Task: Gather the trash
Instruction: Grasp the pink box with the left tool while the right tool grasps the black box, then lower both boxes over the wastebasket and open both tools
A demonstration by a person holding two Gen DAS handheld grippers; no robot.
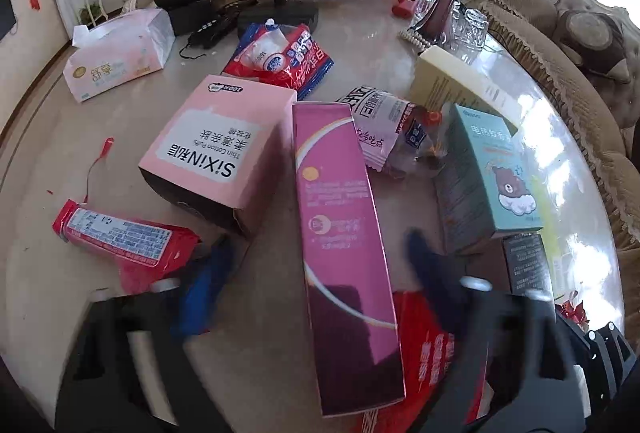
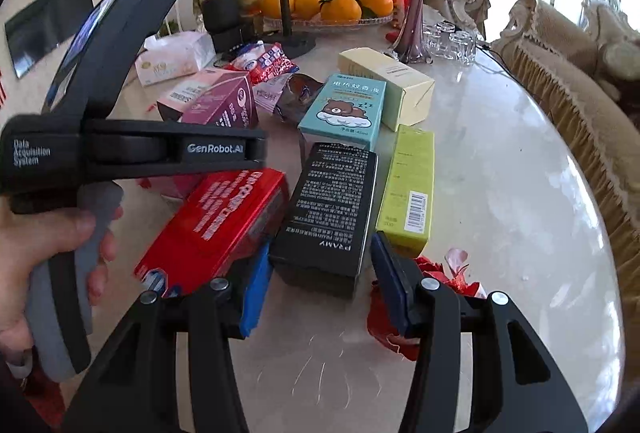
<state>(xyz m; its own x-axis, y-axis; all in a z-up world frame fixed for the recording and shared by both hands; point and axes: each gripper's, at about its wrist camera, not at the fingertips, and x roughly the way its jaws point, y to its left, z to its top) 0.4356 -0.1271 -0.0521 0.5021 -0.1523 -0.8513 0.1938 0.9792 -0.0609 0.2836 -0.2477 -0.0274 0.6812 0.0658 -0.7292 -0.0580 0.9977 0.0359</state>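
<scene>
free: bare table (image 2: 520,193) right | blocked: boxes (image 2: 332,209) crowd centre, vase (image 2: 414,5) behind

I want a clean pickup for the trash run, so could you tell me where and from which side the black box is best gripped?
Probably across the narrow near end of the black box, coming from above and the near side. It lies flat and lengthwise between the right gripper's fingers, and its long sides are crowded by the red box and yellow-green box.
</scene>
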